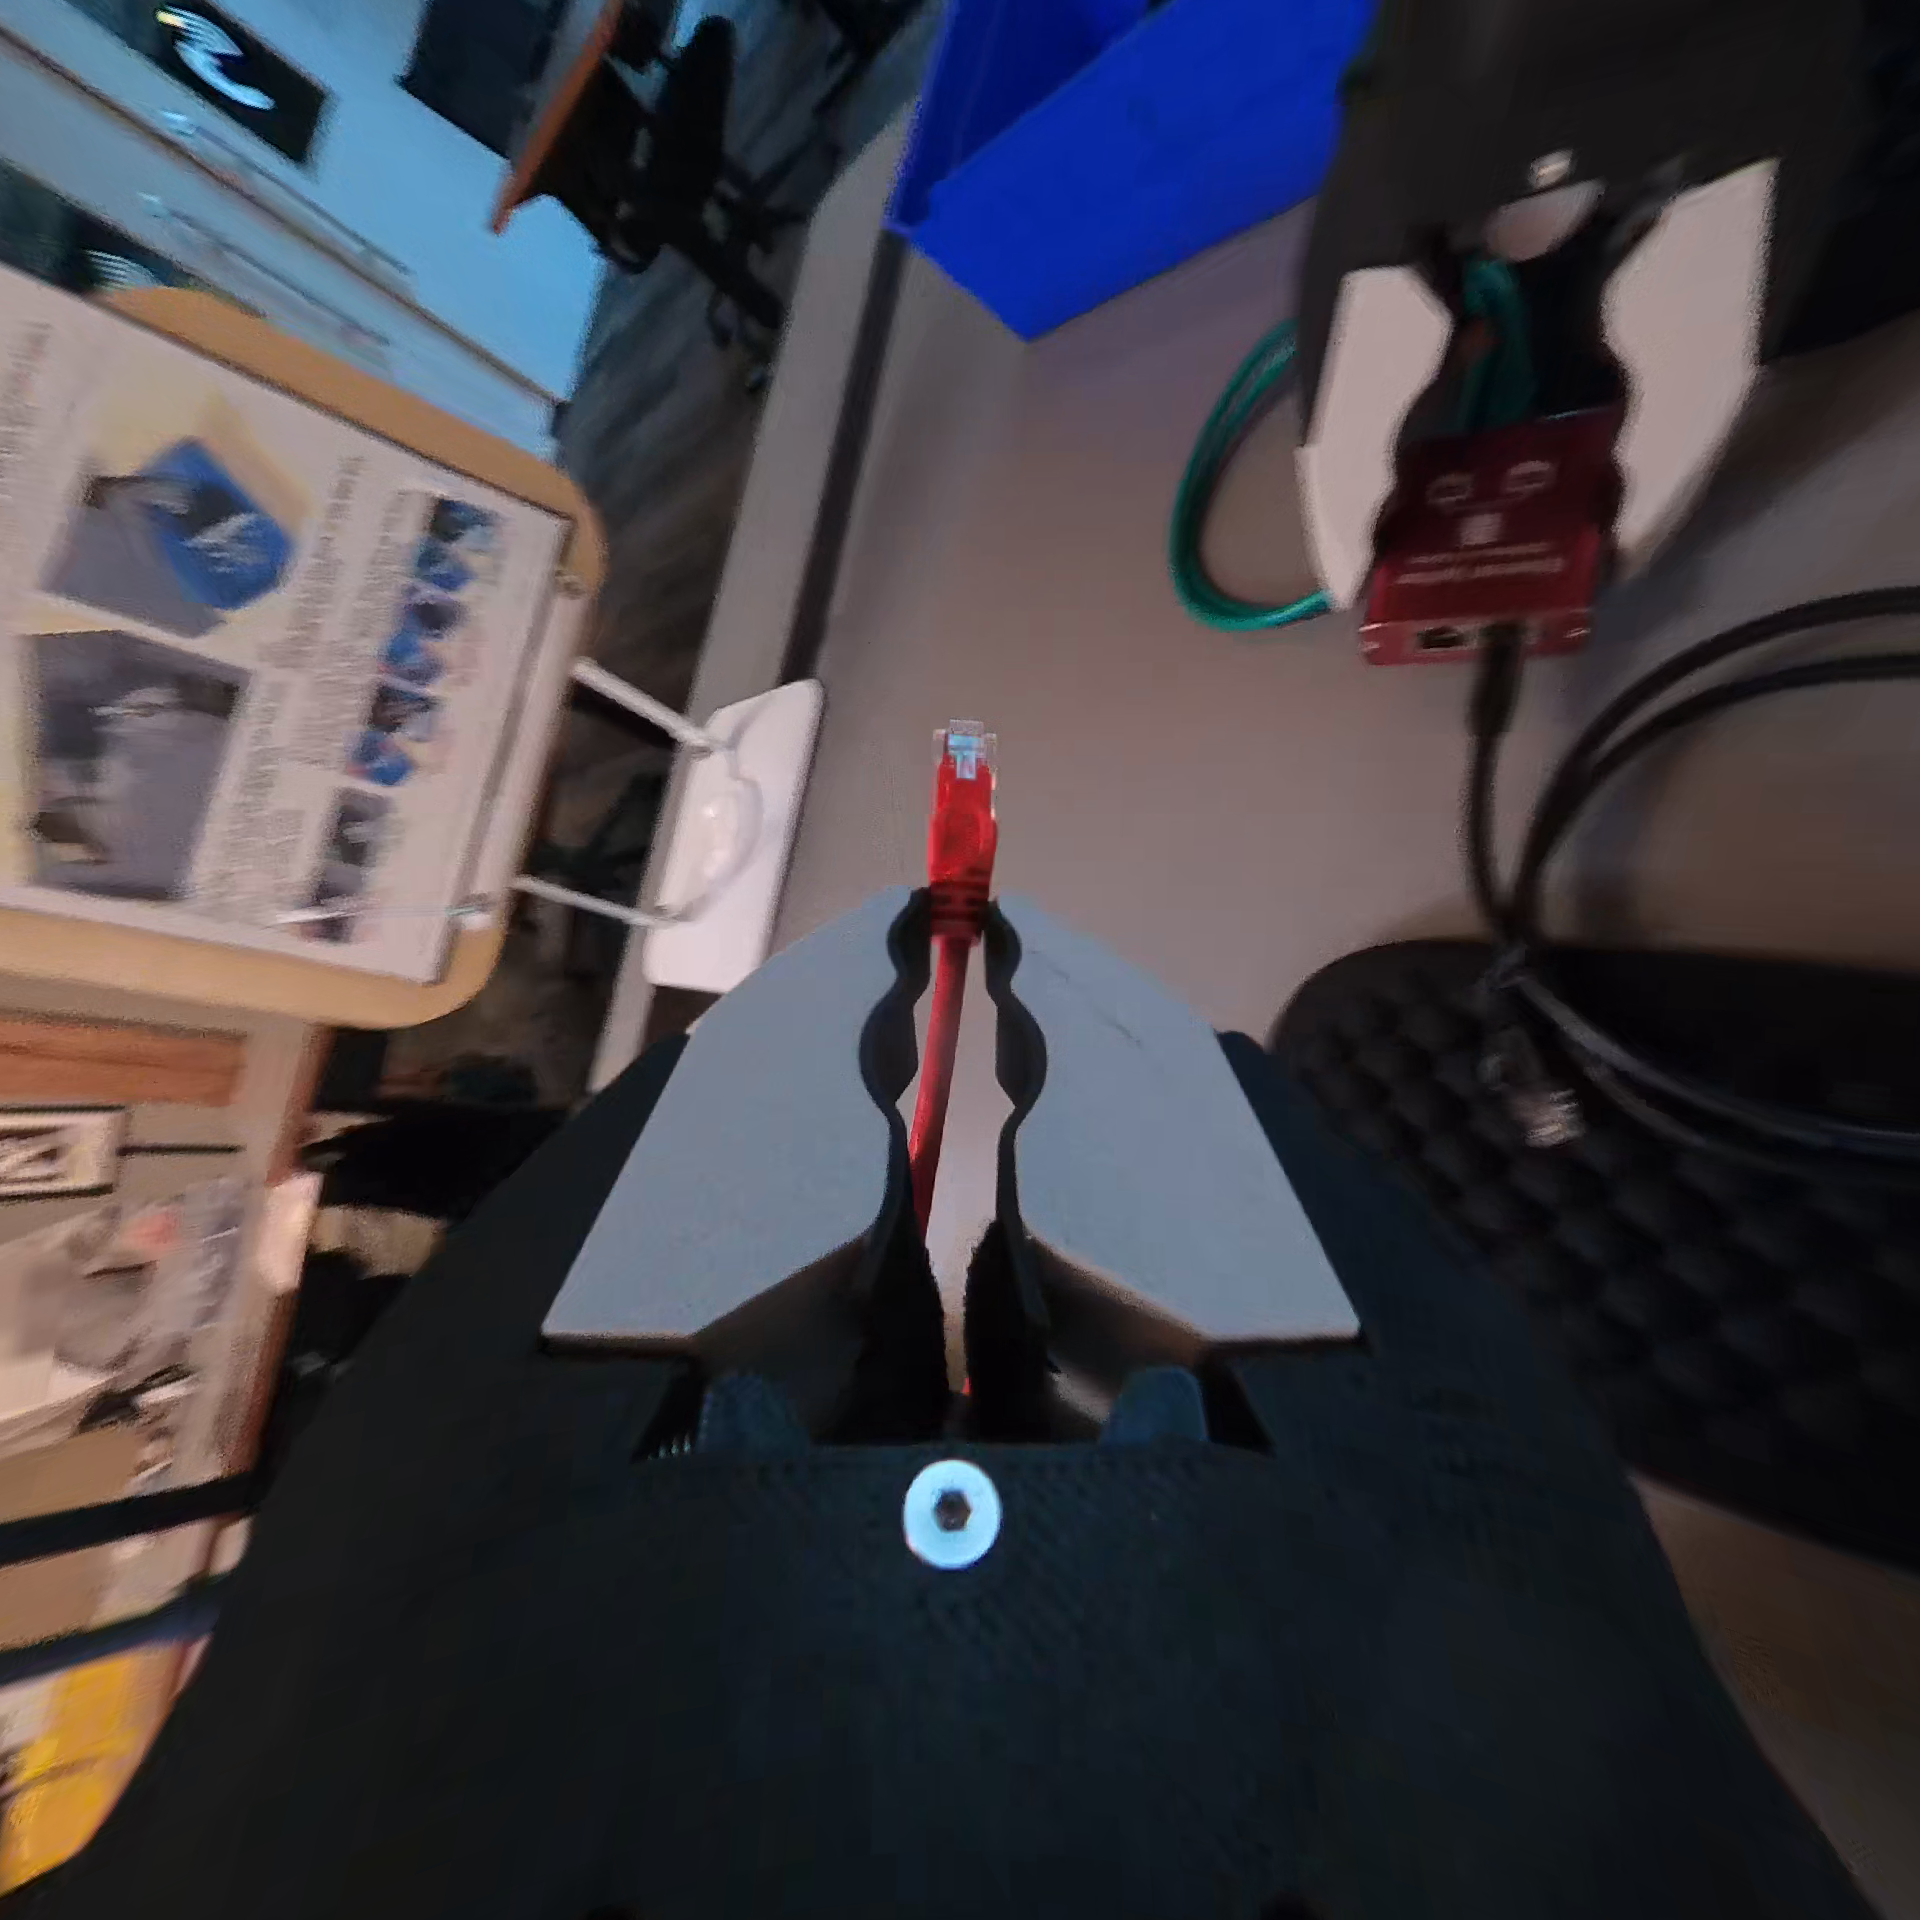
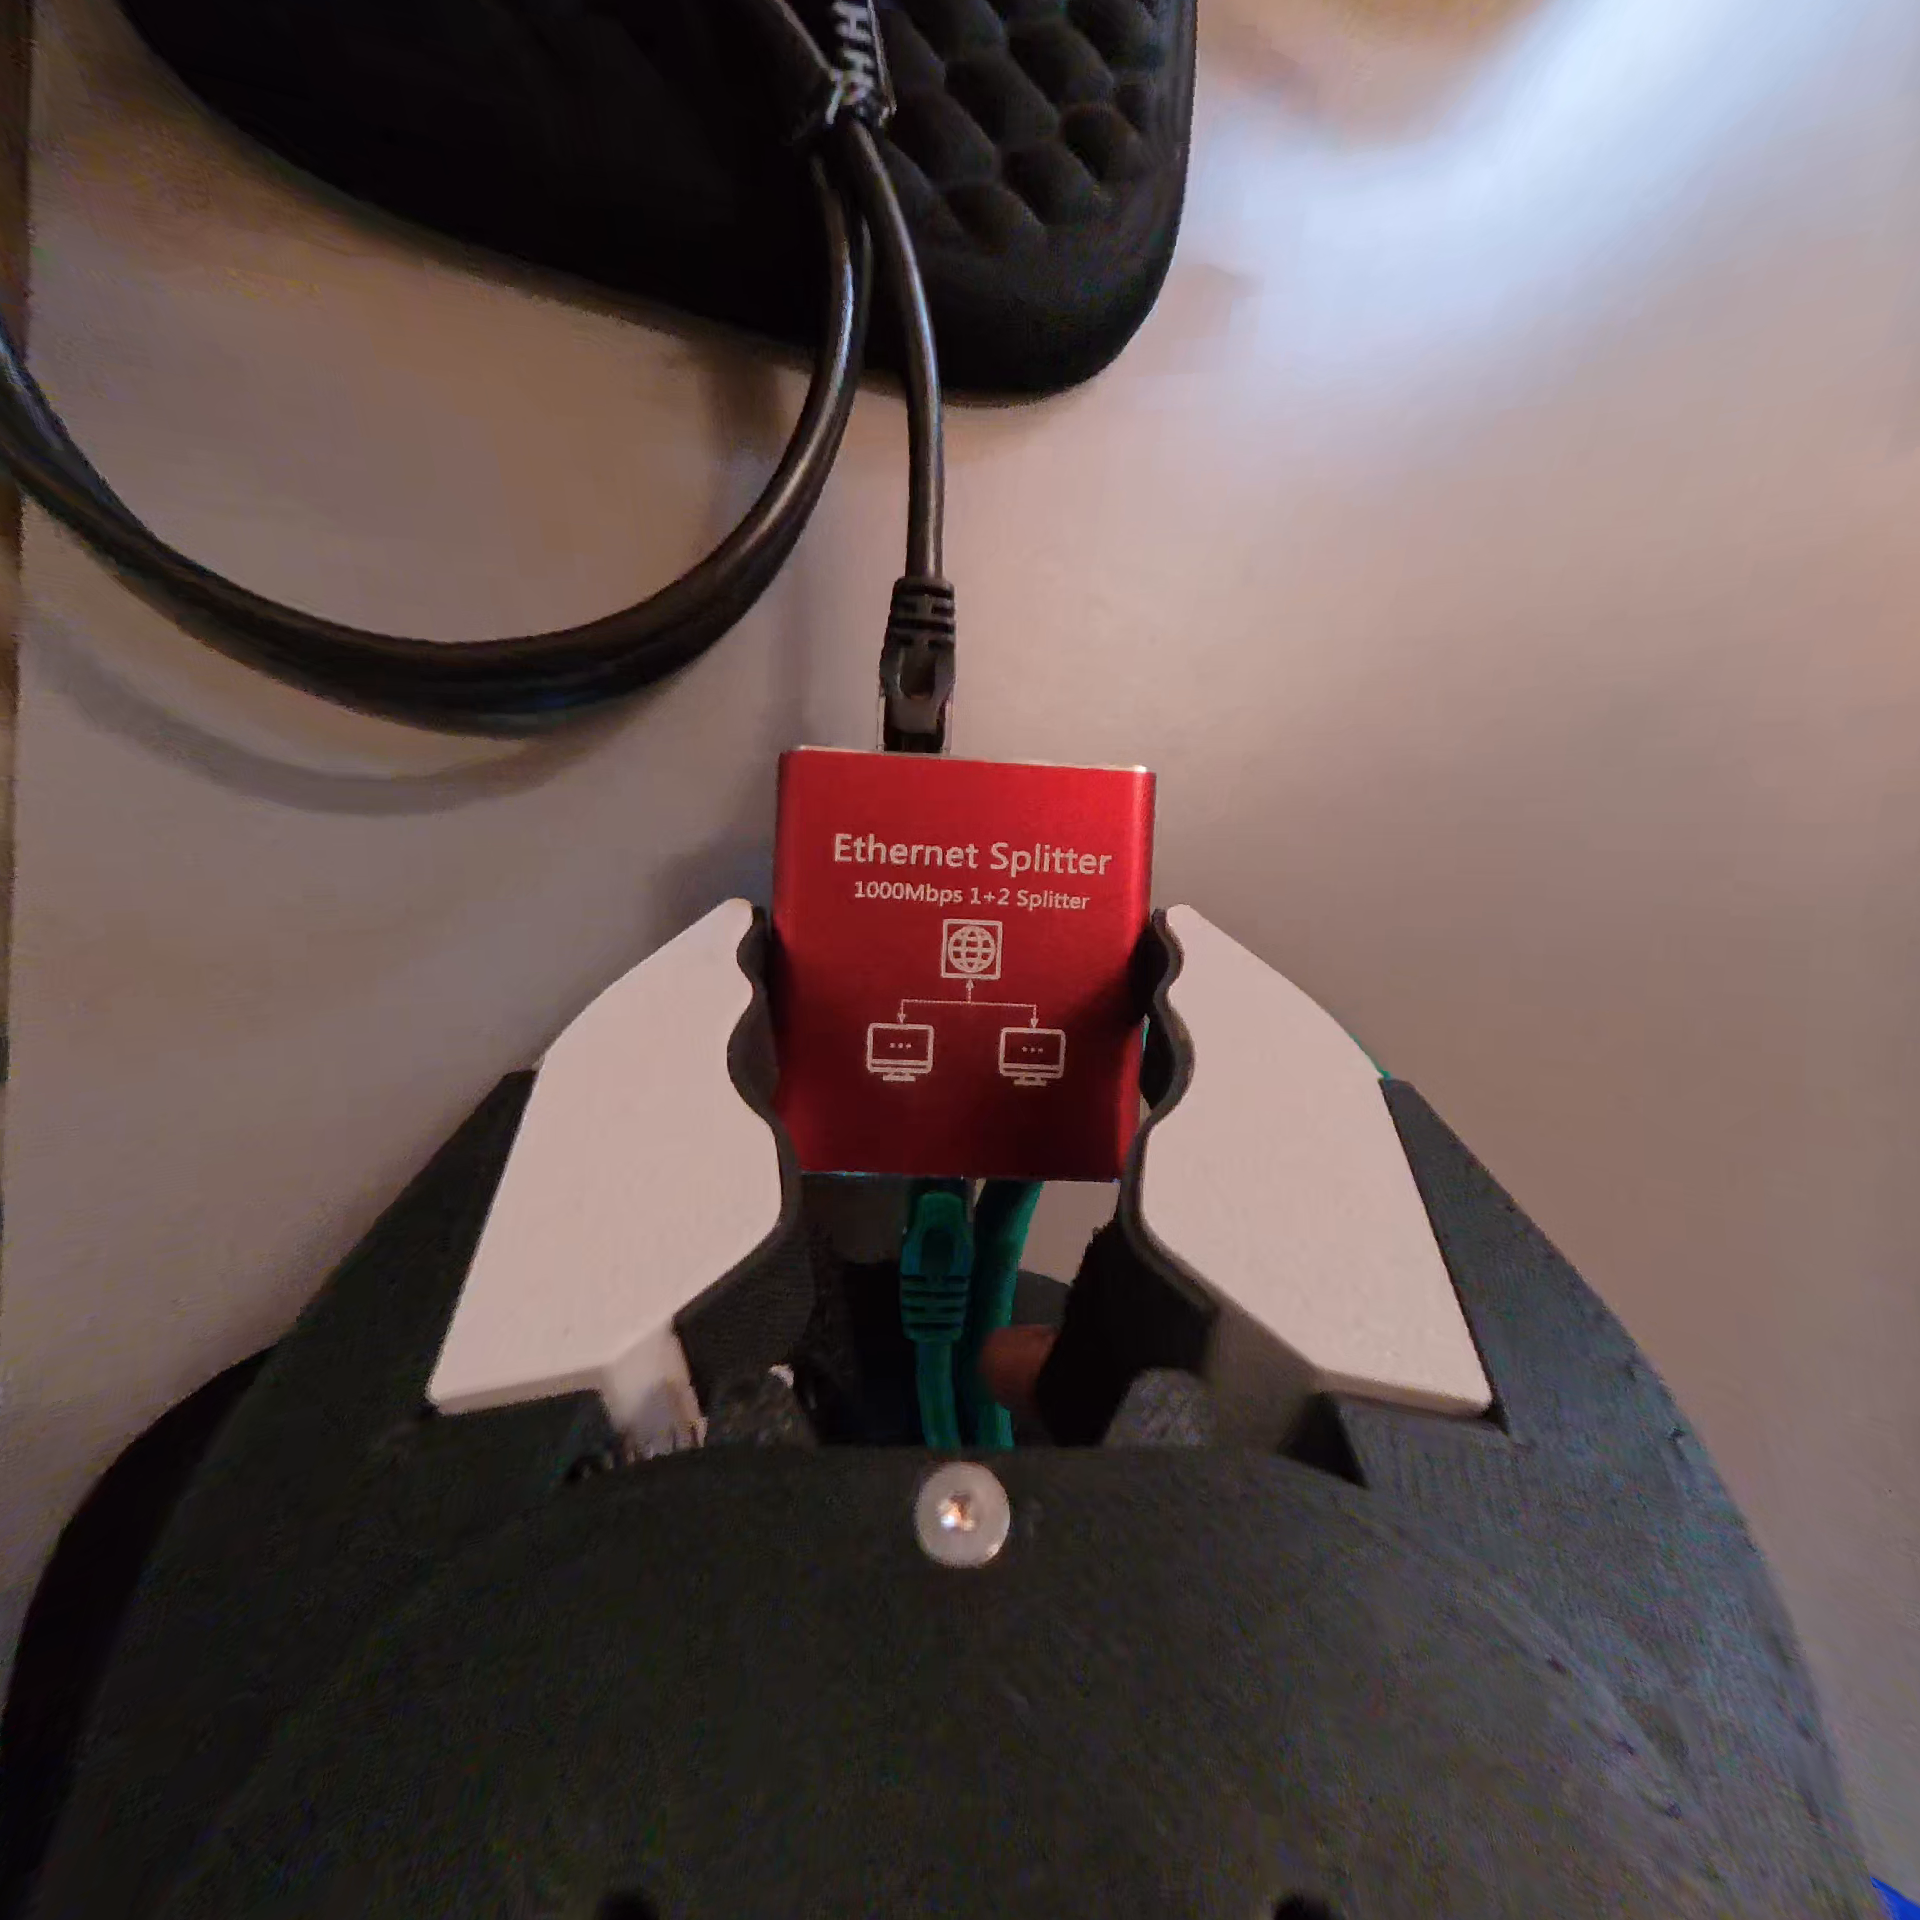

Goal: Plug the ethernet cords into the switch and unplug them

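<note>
Right gripper [image 2: 961, 1029] pinches the small red metal switch box [image 2: 966, 966] on the pale desk [image 2: 1455, 727], left gripper [image 1: 951, 914] clamps the red ethernet cord [image 1: 961, 821] well left of it, so I'd square that plug to 1 free port first.

Colours noted — switch [image 2: 966, 966] red, white-marked; cords red [image 1: 961, 821], green [image 2: 935, 1288], black [image 2: 920, 644]; pad [image 2: 1039, 156] black, honeycomb-patterned.
</note>
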